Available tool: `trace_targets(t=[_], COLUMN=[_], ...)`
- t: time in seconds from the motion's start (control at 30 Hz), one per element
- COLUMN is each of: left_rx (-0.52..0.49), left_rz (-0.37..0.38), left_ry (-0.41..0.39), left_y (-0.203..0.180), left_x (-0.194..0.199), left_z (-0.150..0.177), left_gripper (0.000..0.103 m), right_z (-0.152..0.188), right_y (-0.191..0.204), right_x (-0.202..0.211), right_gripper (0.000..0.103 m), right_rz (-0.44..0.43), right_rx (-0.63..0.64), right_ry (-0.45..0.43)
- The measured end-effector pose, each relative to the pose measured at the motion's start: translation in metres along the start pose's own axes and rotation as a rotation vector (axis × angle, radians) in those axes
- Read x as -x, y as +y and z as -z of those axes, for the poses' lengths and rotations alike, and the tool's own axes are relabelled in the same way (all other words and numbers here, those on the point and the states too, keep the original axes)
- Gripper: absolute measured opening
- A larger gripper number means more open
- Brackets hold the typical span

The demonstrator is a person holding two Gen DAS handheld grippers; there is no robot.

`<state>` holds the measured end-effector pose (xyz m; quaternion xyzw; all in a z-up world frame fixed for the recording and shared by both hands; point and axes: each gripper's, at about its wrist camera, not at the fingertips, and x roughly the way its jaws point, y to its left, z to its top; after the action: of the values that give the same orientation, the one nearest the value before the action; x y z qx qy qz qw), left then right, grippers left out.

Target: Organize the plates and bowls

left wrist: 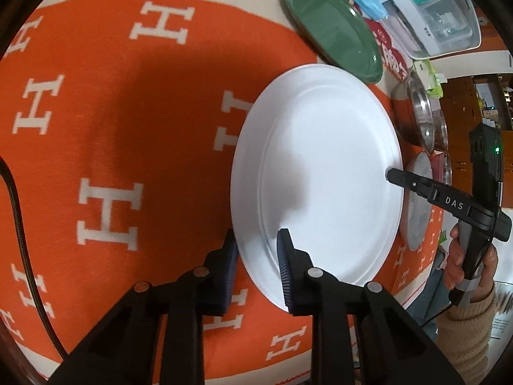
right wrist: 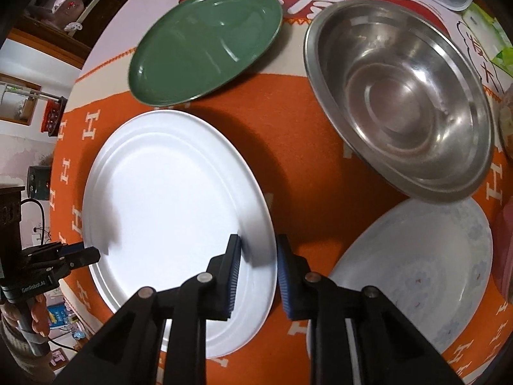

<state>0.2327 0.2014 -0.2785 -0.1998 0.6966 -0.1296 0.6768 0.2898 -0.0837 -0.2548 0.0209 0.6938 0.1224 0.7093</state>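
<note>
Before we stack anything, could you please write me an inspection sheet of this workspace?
Surface: orange cloth with white H pattern.
Job's things: white plate nearest; green plate beyond it; steel bowl and patterned plate to its right.
Clutter: clear plastic box and green packet at the far edge.
Grippers: left tool and right tool clamp opposite rims of the white plate.
Cables: black cable beside the left tool.
Surroundings: wooden furniture beyond the cloth.
</note>
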Motion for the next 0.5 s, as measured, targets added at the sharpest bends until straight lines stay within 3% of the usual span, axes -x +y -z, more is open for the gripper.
trace_targets(t=[0.3, 0.5], left_rx=[-0.056, -0.115], left_rz=[-0.02, -0.021], left_ry=[-0.079, -0.108], left_y=[-0.02, -0.029], left_x=[0.05, 0.078], left_z=[0.014, 0.038], left_gripper=[0.022, 0.022], right_z=[0.027, 0.072], right_y=[0.004, 0.011], right_x=[0.044, 0.073], right_gripper=[0.02, 0.019], right_rz=[-0.043, -0.107], right_rx=[-0.033, -0.059], right_ry=[-0.06, -0.11])
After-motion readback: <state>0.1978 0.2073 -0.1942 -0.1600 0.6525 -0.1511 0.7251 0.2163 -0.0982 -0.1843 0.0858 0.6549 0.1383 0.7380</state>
